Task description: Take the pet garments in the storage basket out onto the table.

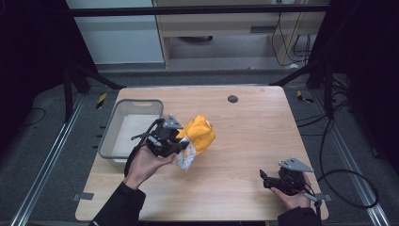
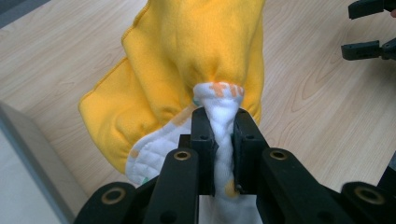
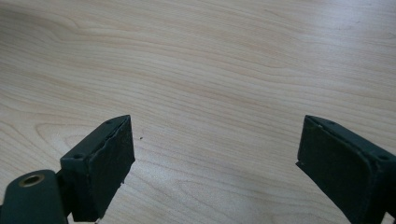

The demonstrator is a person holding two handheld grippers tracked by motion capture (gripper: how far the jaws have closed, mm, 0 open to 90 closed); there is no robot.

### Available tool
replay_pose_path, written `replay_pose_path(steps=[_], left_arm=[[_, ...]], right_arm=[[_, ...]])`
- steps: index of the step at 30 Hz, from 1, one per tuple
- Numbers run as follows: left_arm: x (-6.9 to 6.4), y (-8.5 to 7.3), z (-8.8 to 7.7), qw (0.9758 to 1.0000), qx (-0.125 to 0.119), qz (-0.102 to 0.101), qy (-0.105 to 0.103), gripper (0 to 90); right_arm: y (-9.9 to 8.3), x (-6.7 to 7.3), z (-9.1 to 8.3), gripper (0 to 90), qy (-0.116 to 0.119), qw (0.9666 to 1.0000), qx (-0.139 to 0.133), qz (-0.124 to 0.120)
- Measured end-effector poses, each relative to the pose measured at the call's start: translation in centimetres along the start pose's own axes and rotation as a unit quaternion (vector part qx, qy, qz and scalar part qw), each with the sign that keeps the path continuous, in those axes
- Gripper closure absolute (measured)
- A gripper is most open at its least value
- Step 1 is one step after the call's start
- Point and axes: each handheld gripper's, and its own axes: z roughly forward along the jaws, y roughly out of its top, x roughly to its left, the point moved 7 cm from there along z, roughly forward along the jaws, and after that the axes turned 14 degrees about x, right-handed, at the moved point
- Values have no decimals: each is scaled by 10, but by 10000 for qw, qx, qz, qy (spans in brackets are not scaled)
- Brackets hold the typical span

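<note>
A yellow cloth with a white quilted lining [image 1: 200,134] [image 2: 187,60] hangs bunched just right of the grey bin. My left gripper [image 1: 181,146] [image 2: 220,122] is shut on a fold of its white lining, the two black jaws pinching the fabric between them. The cloth droops from the grip toward the wooden table [image 1: 244,141]. My right gripper [image 1: 264,180] [image 3: 215,154] rests near the table's front right corner, jaws wide apart with bare wood between them. Its jaw tips also appear at the top right of the left gripper view [image 2: 369,28].
A grey plastic bin [image 1: 109,141] with a white bottom stands at the table's left edge, right beside my left hand. A small dark round cap [image 1: 232,99] sits near the far edge. Cables trail on the floor at the right.
</note>
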Motion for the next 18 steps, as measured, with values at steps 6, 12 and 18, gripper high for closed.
replay_pose_path(steps=[6, 12, 18], left_arm=[[-6, 3, 14, 9999, 79, 85, -80, 812], [-14, 5, 26, 9997, 132, 165, -151, 812], [-22, 6, 39, 9992, 164, 276, -236, 812]], right_arm=[[0, -1, 0, 108, -1, 10000, -10, 18], [0, -1, 0, 107, 4, 10000, -8, 23], [0, -1, -1, 108, 19, 10000, 3, 47]])
